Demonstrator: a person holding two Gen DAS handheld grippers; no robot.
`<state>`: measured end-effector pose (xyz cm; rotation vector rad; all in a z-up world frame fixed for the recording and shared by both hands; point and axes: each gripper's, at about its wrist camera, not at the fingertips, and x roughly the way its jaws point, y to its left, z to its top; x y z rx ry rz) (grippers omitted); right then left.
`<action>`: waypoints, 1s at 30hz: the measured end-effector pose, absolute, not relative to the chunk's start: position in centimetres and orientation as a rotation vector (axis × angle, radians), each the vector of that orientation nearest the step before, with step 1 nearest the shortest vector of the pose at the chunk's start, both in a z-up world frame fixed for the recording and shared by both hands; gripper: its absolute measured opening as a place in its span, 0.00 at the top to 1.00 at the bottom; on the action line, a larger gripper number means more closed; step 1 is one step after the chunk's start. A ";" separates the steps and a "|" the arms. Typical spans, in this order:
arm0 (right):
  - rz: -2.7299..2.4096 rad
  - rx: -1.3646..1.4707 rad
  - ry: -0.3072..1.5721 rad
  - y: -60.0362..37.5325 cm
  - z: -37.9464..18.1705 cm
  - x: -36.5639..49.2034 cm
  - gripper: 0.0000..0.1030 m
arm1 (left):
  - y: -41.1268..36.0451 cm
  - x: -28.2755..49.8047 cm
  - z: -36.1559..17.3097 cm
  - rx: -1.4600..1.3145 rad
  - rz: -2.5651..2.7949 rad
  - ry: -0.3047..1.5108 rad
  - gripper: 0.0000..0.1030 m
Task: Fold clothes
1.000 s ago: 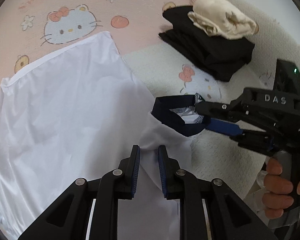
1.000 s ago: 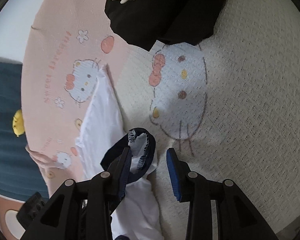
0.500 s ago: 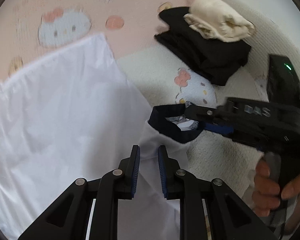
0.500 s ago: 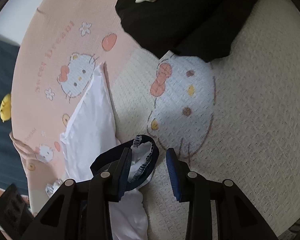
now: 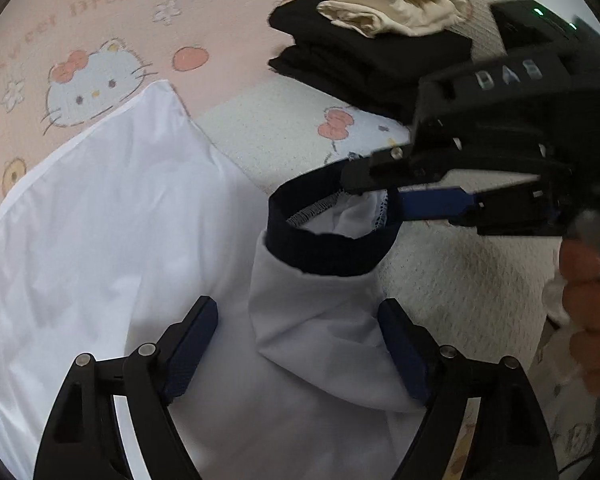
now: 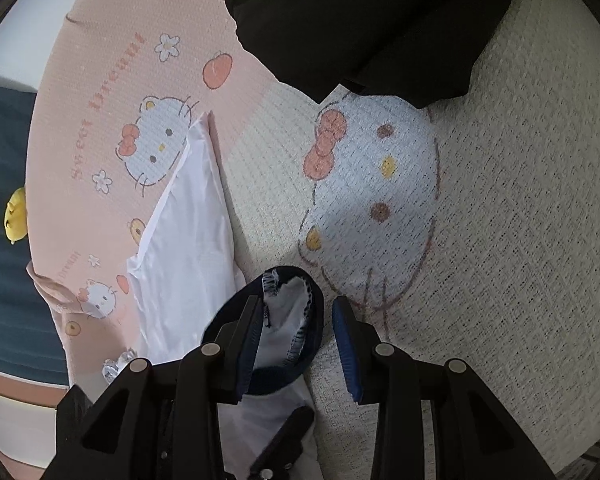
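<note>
My left tool was nearest to me. Its two jaws had just been opening and stood wide apart. A tube of the white shirt lay between them, but the pads did not press on it.

At the top of that tube was the shirt's dark blue band, standing open like a ring. My right tool came at the band from the shirt's right side. One of its fingers was inside the ring. The other stayed outside, over the blanket. The jaws were apart, with the edge of the band between them, and I saw a small gap, so they were not squeezing it. My hand held that tool's handle, to the right of the shirt.

The rest of the shirt lay spread flat to the left of the band, on the pink and cream blanket with cat pictures.

Past the shirt, far from me, sat a folded pile of black clothes. A cream cloth lay bunched on top of it.
</note>
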<state>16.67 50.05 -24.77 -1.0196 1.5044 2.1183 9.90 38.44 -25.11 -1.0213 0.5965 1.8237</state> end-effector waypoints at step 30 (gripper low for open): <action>2.341 -0.941 1.280 49.3 -20.5 14.4 0.94 | 36.9 7.7 -21.2 -0.985 1.873 0.351 0.87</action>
